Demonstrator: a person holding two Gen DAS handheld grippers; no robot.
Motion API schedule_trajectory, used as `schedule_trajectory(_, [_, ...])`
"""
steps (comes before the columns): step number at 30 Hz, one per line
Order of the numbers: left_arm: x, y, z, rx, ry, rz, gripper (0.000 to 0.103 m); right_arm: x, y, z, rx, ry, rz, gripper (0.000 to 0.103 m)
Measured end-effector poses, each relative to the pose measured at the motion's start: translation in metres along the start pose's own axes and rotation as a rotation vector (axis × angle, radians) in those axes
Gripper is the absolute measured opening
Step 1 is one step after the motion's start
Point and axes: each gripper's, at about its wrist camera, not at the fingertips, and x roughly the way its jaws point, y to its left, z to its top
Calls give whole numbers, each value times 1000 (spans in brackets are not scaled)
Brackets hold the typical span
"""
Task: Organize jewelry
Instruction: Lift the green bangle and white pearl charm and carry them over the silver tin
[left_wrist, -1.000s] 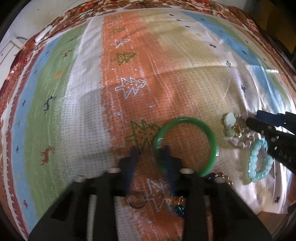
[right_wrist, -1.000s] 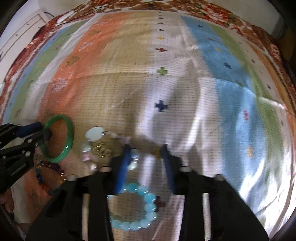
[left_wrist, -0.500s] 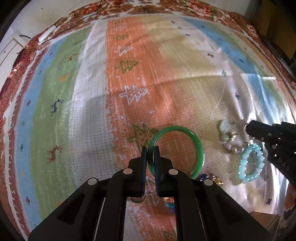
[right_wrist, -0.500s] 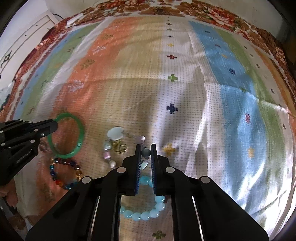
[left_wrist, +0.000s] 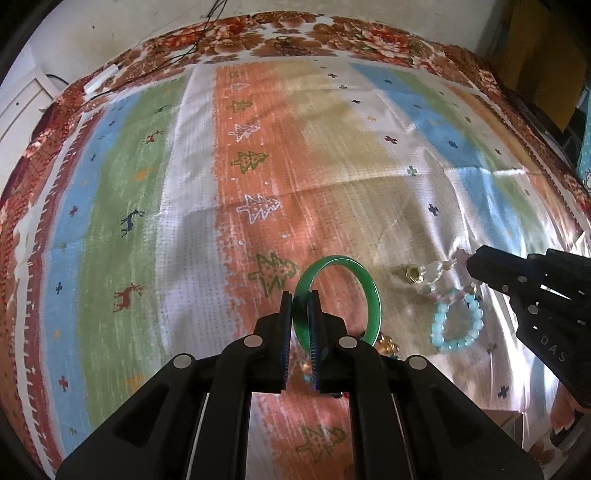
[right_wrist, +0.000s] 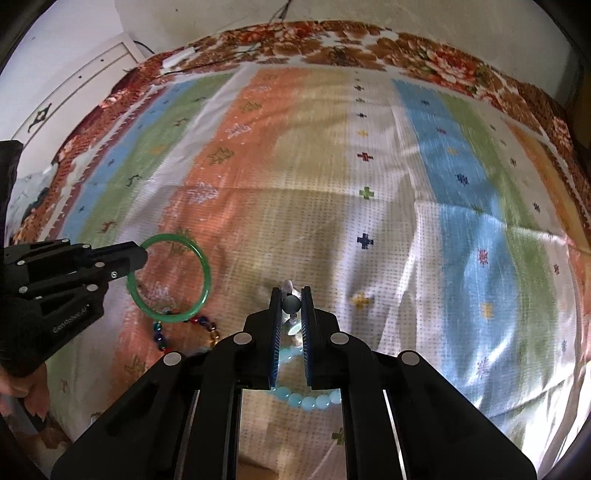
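My left gripper (left_wrist: 300, 295) pinches the green bangle (left_wrist: 373, 299) by its rim, my right gripper (right_wrist: 291, 295) clamps what looks like a charm bracelet's bead (right_wrist: 291, 304), both raised off the bedspread (left_wrist: 332, 166) for sorting.

one green bangle (left_wrist: 373, 295). one pale aqua bead bracelet (left_wrist: 458, 325). one multicoloured dark bead bracelet (right_wrist: 184, 328), partly hidden. one charm strand (left_wrist: 432, 275) with a gold ring, white pieces and pink beads, bead count too small to tell. two black grippers: left gripper (left_wrist: 300, 299), right gripper (right_wrist: 291, 295). one striped patterned cloth (left_wrist: 184, 221) underneath. one floral cover (left_wrist: 351, 40) beyond.
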Motion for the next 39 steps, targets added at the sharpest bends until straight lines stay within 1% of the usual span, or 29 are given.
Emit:
schedule_trajectory(12, [-33,-9,-11,-12,-58,-24,8,-41,10,-8,-10,-63,49,11])
schedule_trajectory(25, [-67,-16,-30,-43,-110,-35,8,-83,21,-32,-59,-130,58,11])
schedule_trajectory(31, [-81,-21,-44,-47,-132,-44,8,-89,20,-41,-65,-119,89,11])
schedule_trajectory(35, [-90,-25,-51,-44,-146,-49,9,-98,23,-47,-77,-131,100,11])
schedule_trajectory(39, [-96,-25,-58,-46,-156,-52,9,-104,27,-55,-93,-142,91,11])
